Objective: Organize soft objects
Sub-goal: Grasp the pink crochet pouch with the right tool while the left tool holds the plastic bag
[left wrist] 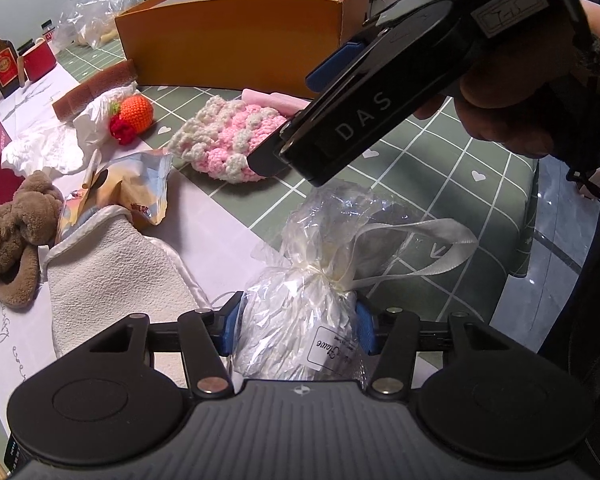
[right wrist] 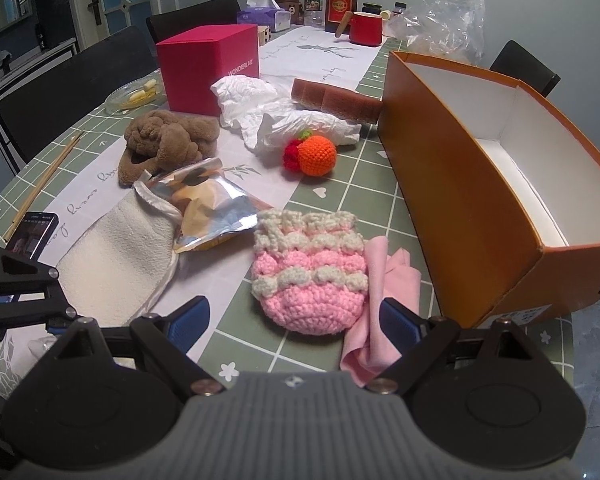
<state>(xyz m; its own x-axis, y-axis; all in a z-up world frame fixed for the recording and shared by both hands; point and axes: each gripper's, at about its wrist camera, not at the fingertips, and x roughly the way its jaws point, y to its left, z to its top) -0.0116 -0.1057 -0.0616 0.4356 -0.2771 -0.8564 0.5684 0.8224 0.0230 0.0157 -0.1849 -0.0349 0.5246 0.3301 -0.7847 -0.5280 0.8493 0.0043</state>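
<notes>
- Left tool point(left wrist: 296, 330): blue pads pressed in on both sides of a clear cellophane pouch point(left wrist: 300, 320) tied with a white ribbon point(left wrist: 412, 240); the pouch is held at the near edge of the worktop point(left wrist: 440, 152).
- Right tool point(right wrist: 294, 320): fingers spread wide, nothing between them, poised just above the pink-and-white crochet pouch point(right wrist: 310, 276).
- Crochet pouch lies on the green-checked cloth, touching a pink cloth point(right wrist: 380, 308) on its right.
- Orange box point(right wrist: 480, 200) stands open just right of both, white inside.
- Farther back: crochet orange point(right wrist: 316, 156), brown plush point(right wrist: 168, 140), white mitt point(right wrist: 120, 256), foil bag point(right wrist: 212, 204).
</notes>
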